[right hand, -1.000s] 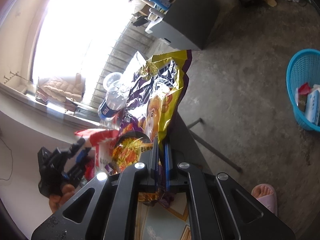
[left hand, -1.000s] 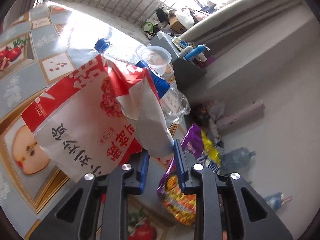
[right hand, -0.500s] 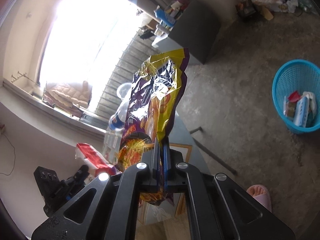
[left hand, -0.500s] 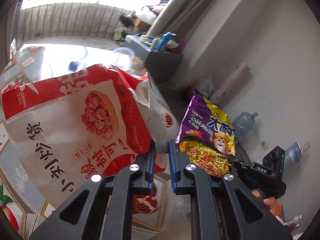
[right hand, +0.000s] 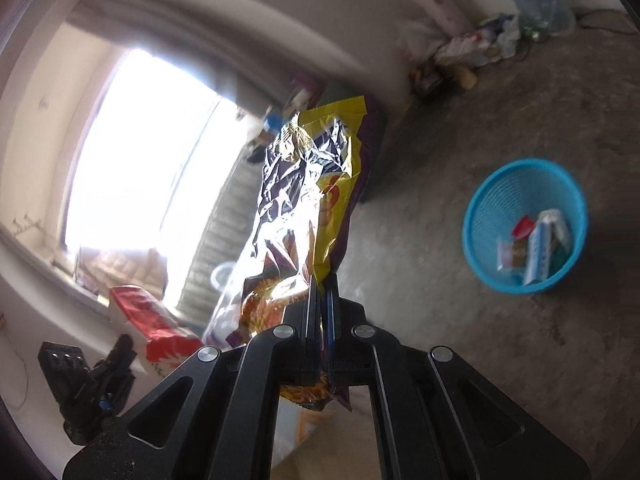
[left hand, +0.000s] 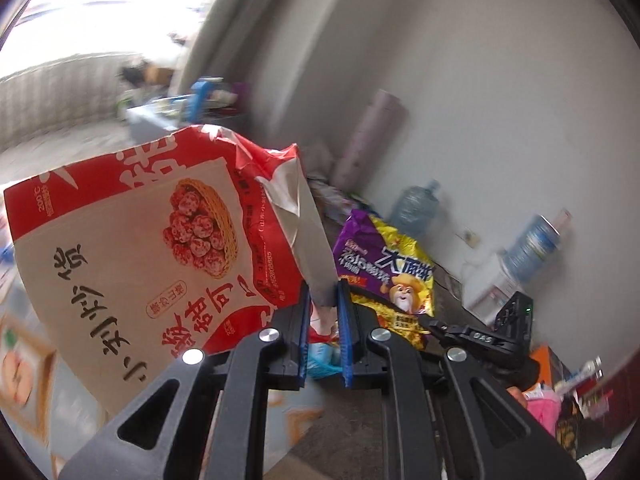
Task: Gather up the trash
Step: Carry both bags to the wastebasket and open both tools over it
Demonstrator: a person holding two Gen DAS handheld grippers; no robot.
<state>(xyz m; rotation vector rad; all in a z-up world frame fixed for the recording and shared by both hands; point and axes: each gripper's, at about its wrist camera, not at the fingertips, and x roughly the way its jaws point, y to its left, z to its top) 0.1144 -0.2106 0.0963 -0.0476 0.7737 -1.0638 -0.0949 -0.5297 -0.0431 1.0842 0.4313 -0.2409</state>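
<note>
Red-and-white snack bag (left hand: 160, 264): lower corner hidden behind the left gripper (left hand: 323, 296). Purple-and-yellow noodle packet (right hand: 308, 216): bottom edge hidden by the right gripper (right hand: 323, 292). Blue basket (right hand: 524, 228): contents too small to identify. Window-side clutter (left hand: 188, 96): motion-blurred.

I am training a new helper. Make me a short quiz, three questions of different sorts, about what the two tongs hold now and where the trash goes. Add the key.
1. True or false: the left tongs grip the red and white snack bag by its torn grey flap.
2. Which bag do the right tongs hold? A) a green bag B) the purple and yellow snack bag C) nothing
3. Fill in: the blue basket on the floor already contains some ____.

Key: 1 true; 2 B; 3 trash (a few packets and wrappers).
</note>
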